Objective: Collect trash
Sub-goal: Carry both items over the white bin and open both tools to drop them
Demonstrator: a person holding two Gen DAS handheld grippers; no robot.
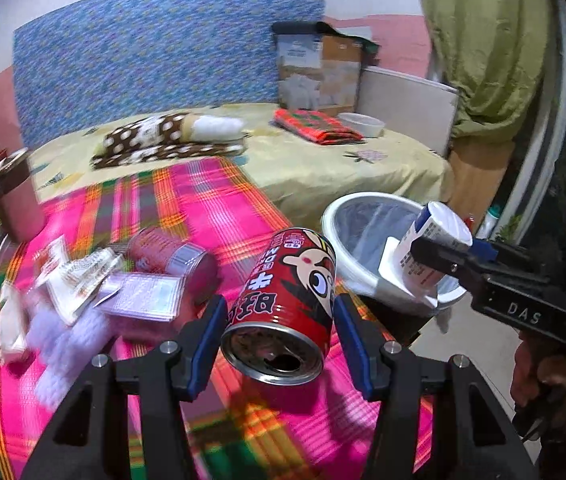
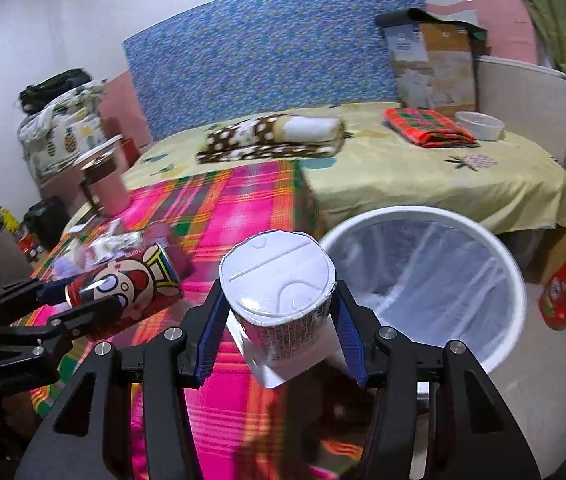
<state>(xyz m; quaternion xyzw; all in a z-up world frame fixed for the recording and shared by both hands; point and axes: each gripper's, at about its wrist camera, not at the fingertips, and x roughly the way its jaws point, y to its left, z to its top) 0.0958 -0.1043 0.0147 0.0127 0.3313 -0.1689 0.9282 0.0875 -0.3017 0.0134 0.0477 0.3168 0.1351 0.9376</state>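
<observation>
- Left wrist view: sits close behind its own gripper's fingers, angled down over a pink plaid cloth point(image 1: 211, 204); bin point(image 1: 359, 216) at two o'clock.
- Right wrist view: same close, downward angle; bin point(image 2: 495, 232) at two o'clock.
- Both share the cloth, bin and blue headboard point(image 1: 155, 52) at twelve o'clock.

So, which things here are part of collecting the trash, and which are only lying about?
Job:
- red can in left gripper
- white cup in right gripper
- lined bin
- wrappers, second can on mat

Lying about:
- rolled blanket
- folded cloth
- cardboard box
- ketchup bottle
</observation>
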